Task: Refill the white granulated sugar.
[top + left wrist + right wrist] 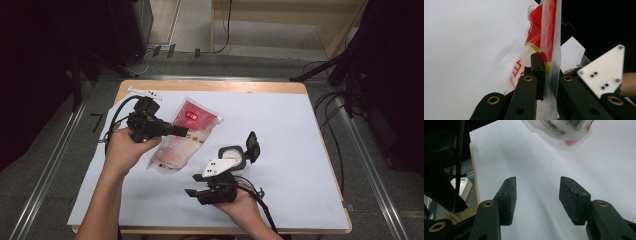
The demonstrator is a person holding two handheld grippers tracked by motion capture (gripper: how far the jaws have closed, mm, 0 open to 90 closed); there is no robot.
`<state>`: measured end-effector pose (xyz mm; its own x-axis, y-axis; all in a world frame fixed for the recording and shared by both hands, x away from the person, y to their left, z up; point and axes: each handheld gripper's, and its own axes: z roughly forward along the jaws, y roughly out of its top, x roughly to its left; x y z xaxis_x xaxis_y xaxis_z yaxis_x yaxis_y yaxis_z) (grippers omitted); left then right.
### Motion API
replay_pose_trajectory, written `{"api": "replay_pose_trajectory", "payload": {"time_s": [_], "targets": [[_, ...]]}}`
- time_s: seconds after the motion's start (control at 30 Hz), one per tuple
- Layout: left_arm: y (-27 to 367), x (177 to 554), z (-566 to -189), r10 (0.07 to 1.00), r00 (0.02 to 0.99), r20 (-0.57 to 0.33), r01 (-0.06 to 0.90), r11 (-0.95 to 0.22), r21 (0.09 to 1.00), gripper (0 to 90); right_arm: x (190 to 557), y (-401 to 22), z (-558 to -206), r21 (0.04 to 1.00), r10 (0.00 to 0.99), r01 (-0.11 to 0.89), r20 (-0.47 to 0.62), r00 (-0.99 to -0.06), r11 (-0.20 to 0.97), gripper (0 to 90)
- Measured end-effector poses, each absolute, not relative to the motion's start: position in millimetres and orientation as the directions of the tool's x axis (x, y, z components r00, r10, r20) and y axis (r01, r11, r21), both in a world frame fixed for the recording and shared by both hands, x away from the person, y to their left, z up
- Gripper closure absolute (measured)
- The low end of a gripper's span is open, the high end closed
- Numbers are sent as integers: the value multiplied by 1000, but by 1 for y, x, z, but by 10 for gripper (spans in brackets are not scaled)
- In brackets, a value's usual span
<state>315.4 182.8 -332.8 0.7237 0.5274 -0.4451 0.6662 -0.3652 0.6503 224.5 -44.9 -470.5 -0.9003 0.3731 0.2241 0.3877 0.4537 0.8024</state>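
Forearms reach over white sheet on wooden table, dark room.

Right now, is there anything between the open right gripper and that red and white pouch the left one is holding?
Nothing visible. The right gripper stands open over bare white table cover, and the pouch lies ahead of its jaws. The left gripper is shut on the pouch's clear edge, at its far side.

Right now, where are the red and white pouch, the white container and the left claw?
red and white pouch (pixel 186 134): high view, its middle.
white container (pixel 232 154): high view, its open top.
left claw (pixel 546 82): left gripper view, between the tips clamping the pouch's edge.
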Motion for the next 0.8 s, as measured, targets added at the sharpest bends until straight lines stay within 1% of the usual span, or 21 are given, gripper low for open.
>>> {"api": "replay_pose_trajectory", "payload": {"time_s": [0.17,0.2,0.33,0.5,0.53,0.67,0.8], "targets": [[187,326,-339,541,715,-443,669,-342,660,896,224,-52,-467,813,356,377,226,-907,443,486],[188,330,-342,555,715,-425,663,-346,664,897,223,-55,-465,814,344,369,224,-912,448,485],[188,341,-349,570,700,-430,677,-337,654,896,221,-64,-463,816,336,355,211,-918,456,486],[191,354,-357,574,679,-457,697,-308,648,896,220,-76,-463,814,338,357,212,-917,458,484],[192,361,-361,572,674,-468,700,-292,651,896,220,-83,-463,814,350,370,221,-910,449,485],[188,373,-371,575,678,-459,693,-291,659,896,222,-92,-465,812,376,376,211,-902,446,487],[187,384,-380,575,672,-467,694,-268,668,895,223,-91,-466,814,373,381,221,-901,439,487]]}}
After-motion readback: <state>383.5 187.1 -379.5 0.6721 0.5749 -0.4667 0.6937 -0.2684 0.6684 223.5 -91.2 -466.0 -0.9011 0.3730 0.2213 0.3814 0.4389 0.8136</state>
